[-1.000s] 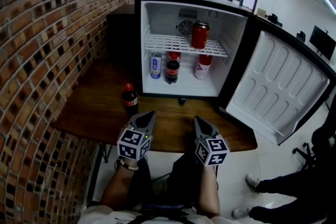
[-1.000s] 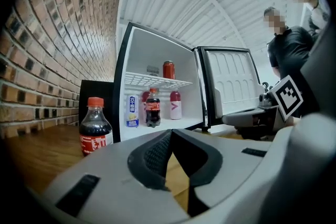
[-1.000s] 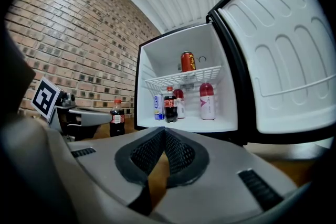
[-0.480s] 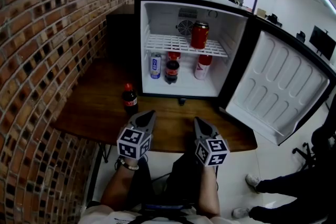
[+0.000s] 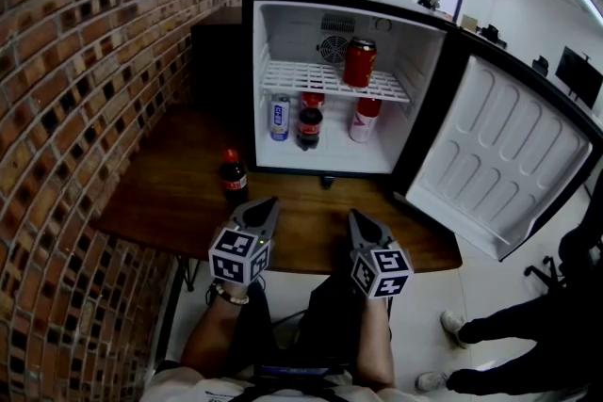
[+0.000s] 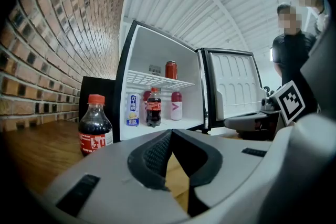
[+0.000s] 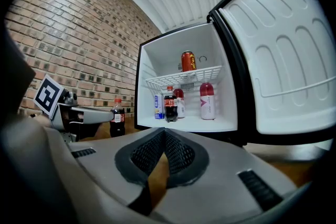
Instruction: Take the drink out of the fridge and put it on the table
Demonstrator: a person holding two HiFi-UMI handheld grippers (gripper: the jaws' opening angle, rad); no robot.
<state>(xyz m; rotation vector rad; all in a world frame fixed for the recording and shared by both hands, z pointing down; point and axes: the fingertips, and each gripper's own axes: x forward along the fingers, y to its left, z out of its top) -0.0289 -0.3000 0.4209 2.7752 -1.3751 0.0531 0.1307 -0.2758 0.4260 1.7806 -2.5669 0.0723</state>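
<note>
Nothing has moved in the last second. We hold left gripper (image 5: 265, 204) and right gripper (image 5: 356, 216) fully closed, empty, over the table (image 5: 165, 198) edge. One cola bottle (image 5: 233, 176) stands at 11 o'clock; other drinks wait in the fridge (image 5: 283, 38) at 12. We judge this a pause.

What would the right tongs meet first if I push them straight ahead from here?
Probably the cola bottle on the fridge floor: the shut right tongs point almost straight at it. Depth is unclear; held this low, they might catch the fridge's front sill first.
</note>
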